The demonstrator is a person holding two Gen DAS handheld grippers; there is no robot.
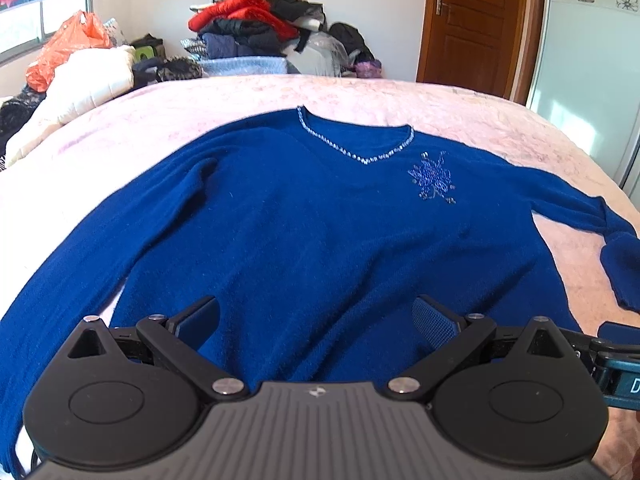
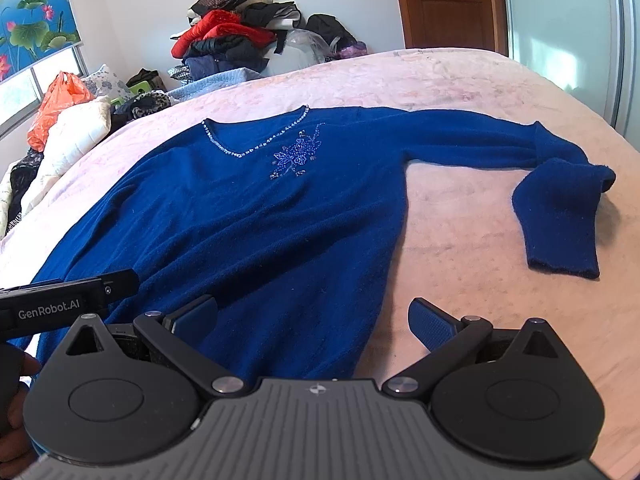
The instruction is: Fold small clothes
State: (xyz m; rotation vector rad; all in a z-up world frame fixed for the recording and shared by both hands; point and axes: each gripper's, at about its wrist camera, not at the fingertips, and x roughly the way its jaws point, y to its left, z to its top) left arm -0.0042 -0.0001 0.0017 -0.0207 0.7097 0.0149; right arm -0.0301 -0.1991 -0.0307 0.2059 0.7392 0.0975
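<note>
Soft, limp blue sweater [image 1: 304,216] flat on the bed [image 2: 460,92], best pinched at the hem corners; left gripper [image 1: 316,320] and right gripper [image 2: 314,318] both spread apart, empty.

The blue sweater's [image 1: 304,216] hem is hidden in both wrist views behind the gripper bodies, so how its near edge lies cannot be told. In the left wrist view its left sleeve [image 1: 60,280] runs off the left and bottom edges, and the cuff is out of sight; the right sleeve's folded end [image 1: 624,272] is cut by the right edge. The left gripper [image 2: 72,300] enters the right wrist view from the left edge, only partly seen. The clothes pile [image 1: 256,28] far off is too jumbled to sort into single garments
</note>
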